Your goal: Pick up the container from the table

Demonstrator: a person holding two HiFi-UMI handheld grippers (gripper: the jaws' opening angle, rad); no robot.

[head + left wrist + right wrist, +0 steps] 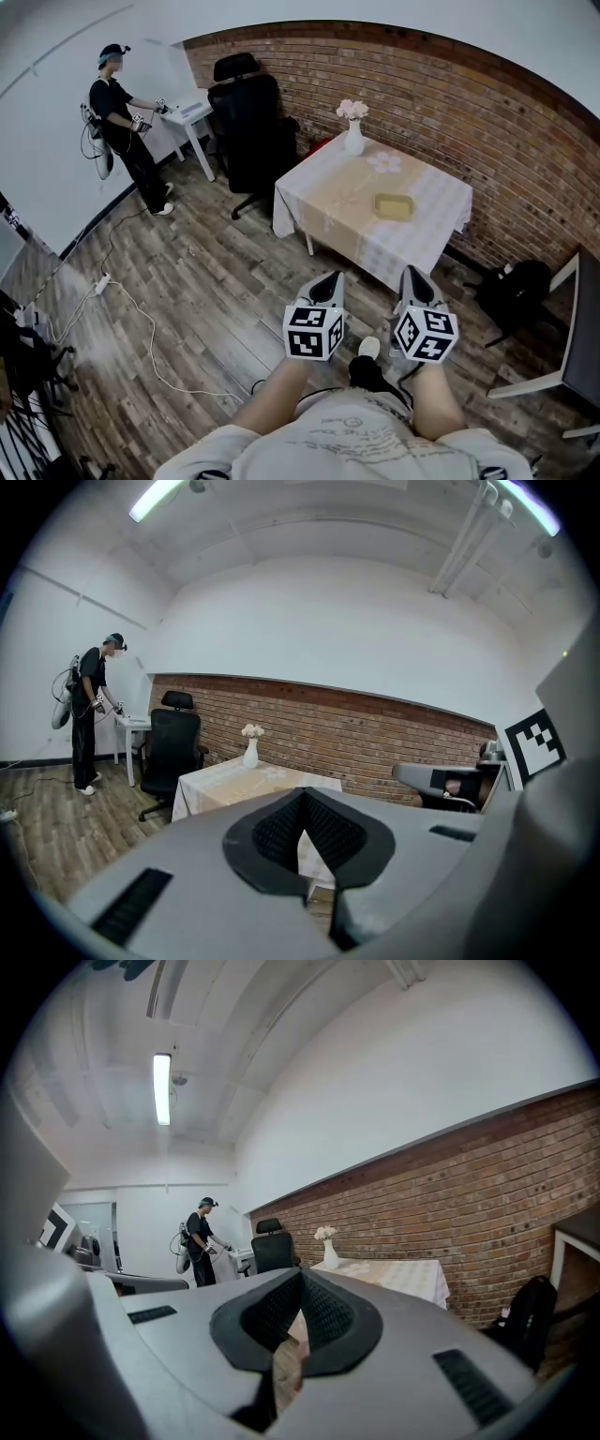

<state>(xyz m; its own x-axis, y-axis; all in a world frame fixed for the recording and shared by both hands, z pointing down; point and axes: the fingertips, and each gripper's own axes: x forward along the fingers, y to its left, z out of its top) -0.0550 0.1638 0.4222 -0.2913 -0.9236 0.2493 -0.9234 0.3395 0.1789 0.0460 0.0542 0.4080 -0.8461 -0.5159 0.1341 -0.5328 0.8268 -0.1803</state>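
Note:
A shallow yellow container (394,205) lies on the pale cloth-covered table (328,202) by the brick wall, with a white vase of flowers (353,139) at the table's far corner. My left gripper (330,278) and right gripper (412,273) are held side by side close to my body, well short of the table, both shut and holding nothing. The left gripper view shows the table (225,782) and vase (250,753) beyond the jaws; the right gripper view shows the same table (398,1274) and vase (329,1252). In both gripper views the container is hidden.
A black office chair (251,122) stands left of the table. A person (122,122) works at a small white desk (194,114) at the far left. A black backpack (516,286) and a dark desk (583,323) are at the right. A cable and power strip (101,281) lie on the wood floor.

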